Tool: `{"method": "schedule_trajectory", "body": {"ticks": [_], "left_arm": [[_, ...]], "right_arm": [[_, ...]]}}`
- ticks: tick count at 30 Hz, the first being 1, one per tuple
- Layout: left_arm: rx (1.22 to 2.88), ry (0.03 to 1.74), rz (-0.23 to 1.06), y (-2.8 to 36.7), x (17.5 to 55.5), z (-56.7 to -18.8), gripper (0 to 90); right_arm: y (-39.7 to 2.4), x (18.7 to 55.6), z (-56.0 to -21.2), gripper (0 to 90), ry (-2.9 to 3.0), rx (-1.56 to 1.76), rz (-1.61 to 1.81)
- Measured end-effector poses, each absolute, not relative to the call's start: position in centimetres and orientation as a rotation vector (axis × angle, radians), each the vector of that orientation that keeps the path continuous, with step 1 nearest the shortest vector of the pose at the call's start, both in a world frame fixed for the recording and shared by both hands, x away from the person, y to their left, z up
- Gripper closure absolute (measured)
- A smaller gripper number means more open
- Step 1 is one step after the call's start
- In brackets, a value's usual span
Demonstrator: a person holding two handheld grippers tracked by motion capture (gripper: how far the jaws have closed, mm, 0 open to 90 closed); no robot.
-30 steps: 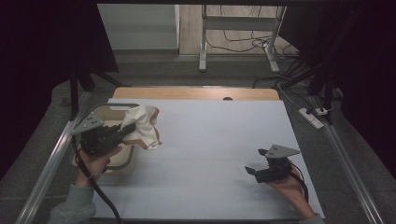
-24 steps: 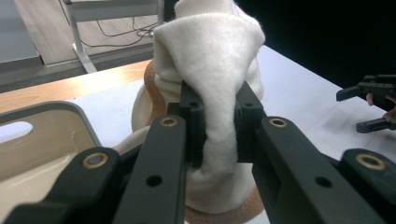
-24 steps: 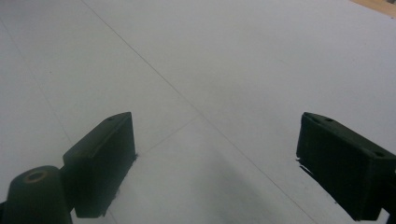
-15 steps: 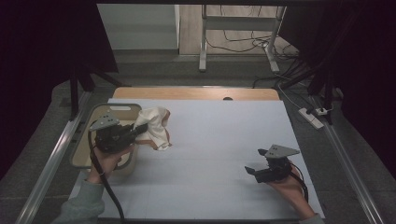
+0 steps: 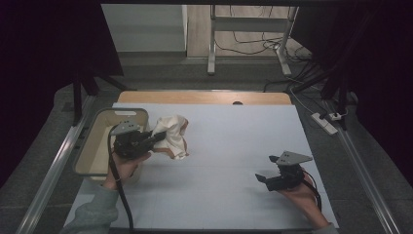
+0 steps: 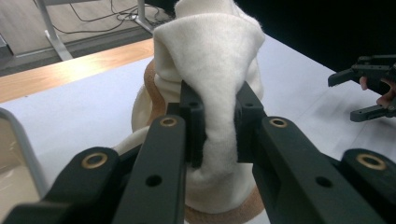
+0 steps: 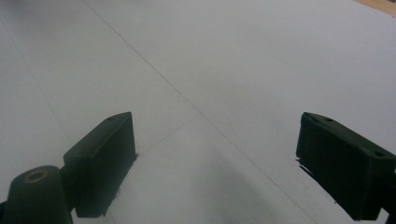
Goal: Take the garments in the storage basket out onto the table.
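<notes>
Counter (image 5: 224, 161) with a pale blue-white surface crossed by faint seam lines; a strip of bare wood (image 5: 204, 97) runs along its far edge. A beige rectangular bin (image 5: 92, 146) sits at the left edge. A cream cloth (image 5: 173, 136) with a tan trim is just beside the bin, its lower folds meeting the surface.

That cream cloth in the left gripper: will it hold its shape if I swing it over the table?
Probably not. The cream cloth bunches and folds between the left gripper jaws, so it looks floppy. It hangs in loose drapes, so likely light and prone to sway.
</notes>
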State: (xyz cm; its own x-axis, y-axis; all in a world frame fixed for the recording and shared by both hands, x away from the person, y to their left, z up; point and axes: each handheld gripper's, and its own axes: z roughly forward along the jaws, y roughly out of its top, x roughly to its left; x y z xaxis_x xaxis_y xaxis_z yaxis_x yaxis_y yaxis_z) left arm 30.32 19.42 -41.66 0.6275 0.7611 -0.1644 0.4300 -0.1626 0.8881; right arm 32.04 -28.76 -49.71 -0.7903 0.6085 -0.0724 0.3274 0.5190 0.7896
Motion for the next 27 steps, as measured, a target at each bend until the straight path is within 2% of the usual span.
{"method": "schedule_trajectory", "body": {"ticks": [27], "left_arm": [[1.904, 0.909, 0.295, 14.0, 32.6, -44.5, 77.6]], "right_arm": [[-28.8, 32.1, -49.7, 11.6, 2.425, 0.776, 1.158]]}}
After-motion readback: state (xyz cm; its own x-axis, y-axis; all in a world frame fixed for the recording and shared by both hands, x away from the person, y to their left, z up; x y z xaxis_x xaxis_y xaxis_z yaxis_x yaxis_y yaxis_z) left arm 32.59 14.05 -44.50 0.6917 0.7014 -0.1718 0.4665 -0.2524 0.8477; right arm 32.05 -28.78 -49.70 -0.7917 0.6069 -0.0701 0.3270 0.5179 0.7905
